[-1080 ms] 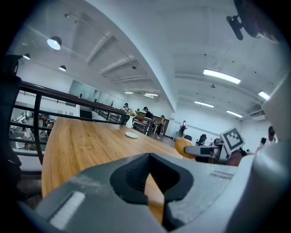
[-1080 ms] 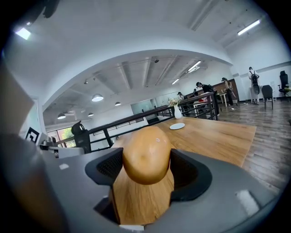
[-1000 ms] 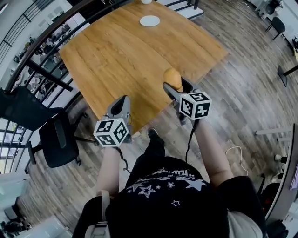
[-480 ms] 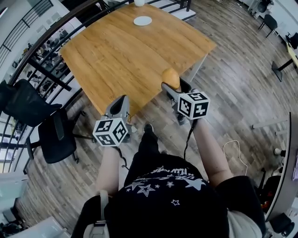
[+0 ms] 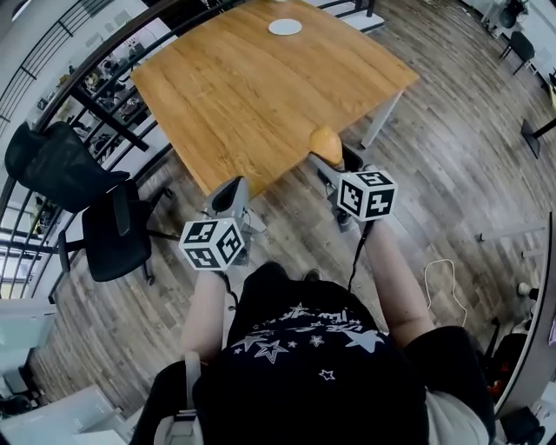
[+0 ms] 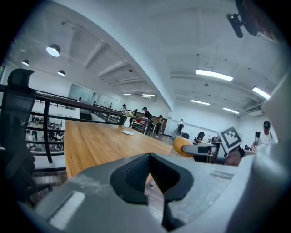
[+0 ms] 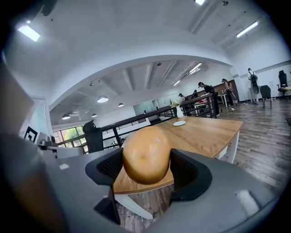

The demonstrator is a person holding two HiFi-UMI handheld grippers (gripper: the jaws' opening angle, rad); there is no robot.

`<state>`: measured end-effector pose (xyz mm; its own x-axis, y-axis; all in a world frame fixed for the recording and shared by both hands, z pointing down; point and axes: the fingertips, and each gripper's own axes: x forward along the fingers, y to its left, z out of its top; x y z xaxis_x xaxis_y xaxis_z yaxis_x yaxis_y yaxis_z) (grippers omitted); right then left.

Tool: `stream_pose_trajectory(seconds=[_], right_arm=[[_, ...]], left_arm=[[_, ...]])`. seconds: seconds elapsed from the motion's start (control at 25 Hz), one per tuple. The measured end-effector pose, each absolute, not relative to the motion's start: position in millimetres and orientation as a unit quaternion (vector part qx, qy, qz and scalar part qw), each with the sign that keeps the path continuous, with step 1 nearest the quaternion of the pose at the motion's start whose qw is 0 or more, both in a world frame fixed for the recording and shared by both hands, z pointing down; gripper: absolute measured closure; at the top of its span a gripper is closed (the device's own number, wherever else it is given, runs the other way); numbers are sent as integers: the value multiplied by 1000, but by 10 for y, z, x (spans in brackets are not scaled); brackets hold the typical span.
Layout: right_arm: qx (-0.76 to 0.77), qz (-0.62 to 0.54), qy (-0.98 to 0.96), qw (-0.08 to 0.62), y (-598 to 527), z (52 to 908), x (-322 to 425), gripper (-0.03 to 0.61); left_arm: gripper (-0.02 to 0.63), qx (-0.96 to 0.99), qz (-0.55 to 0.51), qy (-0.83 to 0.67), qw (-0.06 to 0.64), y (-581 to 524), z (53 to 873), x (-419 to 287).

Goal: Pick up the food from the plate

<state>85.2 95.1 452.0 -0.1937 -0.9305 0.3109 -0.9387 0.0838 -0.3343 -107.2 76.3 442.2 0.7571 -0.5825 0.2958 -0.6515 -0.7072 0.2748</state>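
Note:
A smooth orange-brown piece of food (image 7: 146, 154) sits between the pads of my right gripper (image 7: 146, 163), which is shut on it. From the head view that gripper (image 5: 328, 158) holds the food (image 5: 325, 142) in the air at the near edge of the wooden table (image 5: 261, 96). The white plate (image 5: 285, 27) lies bare at the table's far end, also seen as the plate (image 7: 179, 123) in the right gripper view. My left gripper (image 5: 231, 196) hangs by the table's near corner with its pads together and nothing between them (image 6: 150, 169). The left gripper view shows the food (image 6: 181, 146) to its right.
A black office chair (image 5: 95, 217) stands left of the table beside a dark railing (image 5: 104, 109). A white vase (image 7: 180, 112) stands past the plate. Wood flooring (image 5: 460, 156) surrounds the table, and people stand far off in the room.
The table has drawn away up the view, so both grippers now sit at its near edge rather than over it. The food stays in the right gripper.

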Motion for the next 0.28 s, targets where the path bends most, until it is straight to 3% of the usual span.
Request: stream_pose_trajectory(seconds=[0.28], right_arm=[[639,231,-734,-4,1184,4490,648,253]], left_arm=[[612,923,84,-329,180,924,4368,-1241]])
